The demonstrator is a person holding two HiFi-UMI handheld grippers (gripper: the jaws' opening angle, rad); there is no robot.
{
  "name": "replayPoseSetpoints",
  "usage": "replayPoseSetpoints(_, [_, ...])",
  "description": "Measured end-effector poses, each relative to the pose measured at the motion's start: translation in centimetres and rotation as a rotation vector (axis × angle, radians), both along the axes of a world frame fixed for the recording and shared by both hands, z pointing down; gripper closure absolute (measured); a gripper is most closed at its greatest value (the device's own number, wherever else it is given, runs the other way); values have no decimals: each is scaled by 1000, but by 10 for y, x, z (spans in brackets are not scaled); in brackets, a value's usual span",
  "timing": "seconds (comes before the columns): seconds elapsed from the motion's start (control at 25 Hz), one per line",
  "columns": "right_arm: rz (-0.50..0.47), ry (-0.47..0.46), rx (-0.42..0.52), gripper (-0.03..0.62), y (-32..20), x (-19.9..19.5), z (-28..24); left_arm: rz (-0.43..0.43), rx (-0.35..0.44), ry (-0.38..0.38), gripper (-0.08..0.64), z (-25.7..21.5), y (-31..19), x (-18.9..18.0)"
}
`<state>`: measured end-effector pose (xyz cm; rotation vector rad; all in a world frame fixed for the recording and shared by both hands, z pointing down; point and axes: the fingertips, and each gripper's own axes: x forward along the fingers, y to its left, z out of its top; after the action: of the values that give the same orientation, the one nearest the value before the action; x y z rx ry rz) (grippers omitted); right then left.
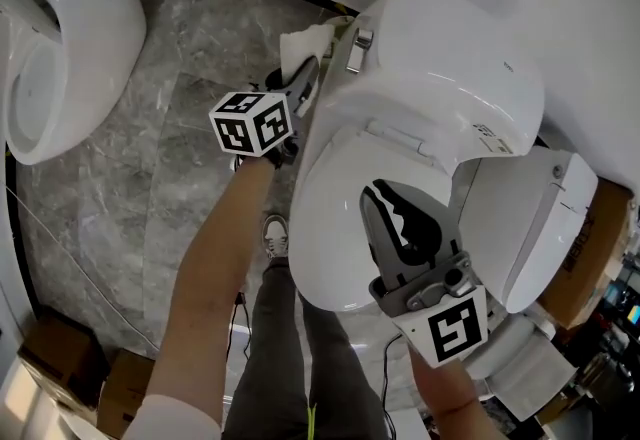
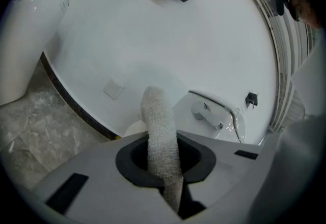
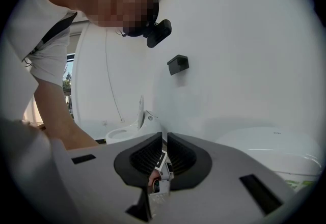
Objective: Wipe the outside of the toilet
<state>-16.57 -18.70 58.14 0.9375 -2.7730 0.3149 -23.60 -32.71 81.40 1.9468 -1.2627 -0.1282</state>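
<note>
The white toilet [image 1: 400,118] stands in the middle of the head view with its lid down. My left gripper [image 1: 303,80] is shut on a white cloth [image 1: 300,46] and holds it against the left side of the tank, beside the chrome flush lever [image 1: 357,40]. In the left gripper view the cloth [image 2: 159,121] sticks up out of the shut gripper [image 2: 164,167], with the lever [image 2: 206,112] just to the right. My right gripper [image 1: 385,200] rests over the lid, jaws together on nothing. In its own view the right gripper [image 3: 164,139] shows only a thin slit.
A second white toilet [image 1: 60,38] stands at the far left on the grey marble floor [image 1: 170,178]. A third one [image 1: 545,218] with its seat raised is close on the right. Cardboard boxes [image 1: 70,373] sit at the bottom left. The person's legs and shoe [image 1: 275,236] are below the bowl.
</note>
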Motion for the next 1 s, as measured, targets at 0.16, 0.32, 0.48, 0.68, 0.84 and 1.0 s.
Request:
replayPoseSetpoints(0.16, [47,-4,-7,538,-7,21,7,8,-17,3,503,11,-7,12])
replayPoseSetpoints(0.32, [68,-15,-14,538,-7,34,11,-34,46,-51,503,-2,-14,12])
replayPoseSetpoints(0.48, [71,-23,-22,538,-7,37,12,14,263,-166,503,-63,-30,18])
replayPoseSetpoints(0.68, [70,-37,-17,538,-12,37,6,224,476,-224,503,-131,-46,51])
replayPoseSetpoints(0.84, [68,-43,-8,538,-14,37,1,371,459,-241,503,-124,-45,70])
replayPoseSetpoints(1.0, [77,-41,-15,538,-15,42,6,347,422,-216,503,-106,-42,69])
